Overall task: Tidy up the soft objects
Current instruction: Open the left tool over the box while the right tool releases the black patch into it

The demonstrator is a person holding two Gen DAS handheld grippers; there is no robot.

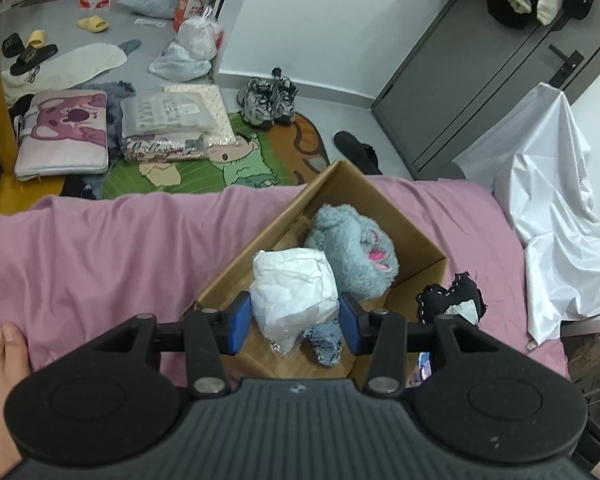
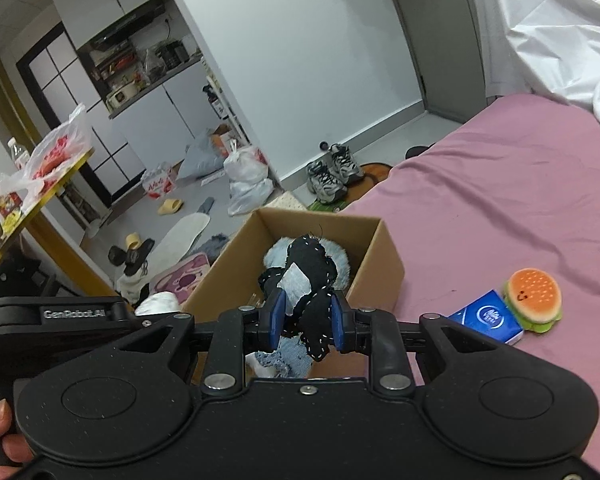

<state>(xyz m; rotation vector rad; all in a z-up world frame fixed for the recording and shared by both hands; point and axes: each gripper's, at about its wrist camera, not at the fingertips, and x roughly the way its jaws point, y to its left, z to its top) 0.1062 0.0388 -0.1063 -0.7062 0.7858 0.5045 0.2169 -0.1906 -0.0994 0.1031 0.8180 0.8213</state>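
1. Messy bedroom, pink bedsheet (image 1: 100,248), cardboard box (image 1: 412,216) sitting on it.
2. Left gripper (image 1: 296,322) clamped on a white bundle (image 1: 294,284) over the box, above a fluffy grey plush (image 1: 352,248).
3. Right gripper (image 2: 307,322) pinching a black stitched toy (image 2: 314,276), also above the box.
4. Burger plush (image 2: 534,298) beside a blue tissue pack (image 2: 486,318) on the sheet.

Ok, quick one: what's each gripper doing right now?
Left gripper: closed on the white crumpled bundle, over the cardboard box.
Right gripper: closed on the black stitched plush.
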